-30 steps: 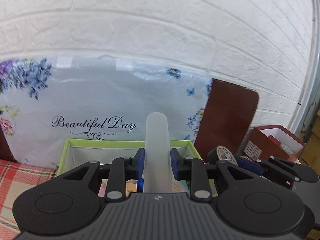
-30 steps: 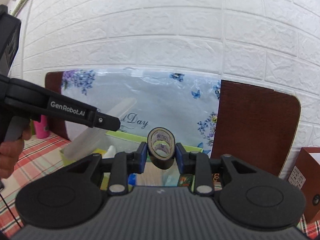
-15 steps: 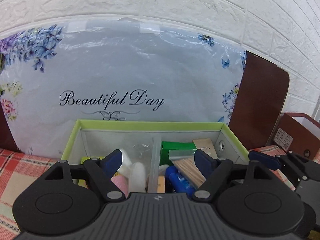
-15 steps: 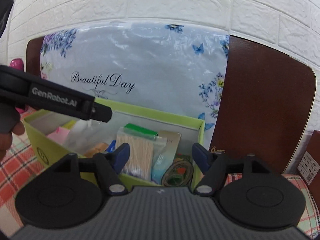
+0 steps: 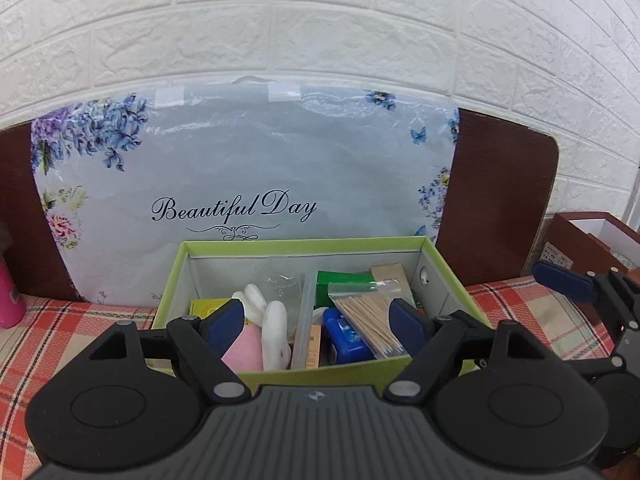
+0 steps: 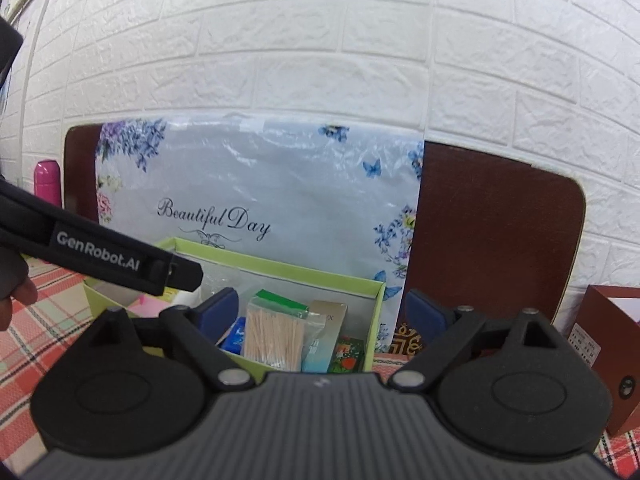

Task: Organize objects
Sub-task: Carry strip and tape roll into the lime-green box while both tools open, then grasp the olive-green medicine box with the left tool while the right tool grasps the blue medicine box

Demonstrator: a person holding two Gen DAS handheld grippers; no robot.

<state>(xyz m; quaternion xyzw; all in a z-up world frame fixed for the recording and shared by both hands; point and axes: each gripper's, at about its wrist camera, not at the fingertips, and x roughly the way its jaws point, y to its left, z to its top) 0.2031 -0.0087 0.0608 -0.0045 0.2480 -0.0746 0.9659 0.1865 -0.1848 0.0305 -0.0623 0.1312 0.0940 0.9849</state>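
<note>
1. A green box stands on the table, on a plaid cloth, just in front of a flowered bag printed "Beautiful Day".
2. A clear divider splits the box into two compartments.
3. The left compartment holds white tubes, a pink item and a yellow pack.
4. The right compartment holds a bag of wooden sticks, a blue container, a green pack and a beige box.
5. The left gripper hangs over the near side of the box; its fingers are spread wide and hold nothing.
6. The right gripper hangs at the right end of the box; its jaws are opening, with nothing between the fingers.
7. A hand shows at the left edge of the right wrist view.
8. A brown board leans on the white brick wall behind the bag.
9. A pink bottle stands far left; a red-brown box stands far right.
</note>
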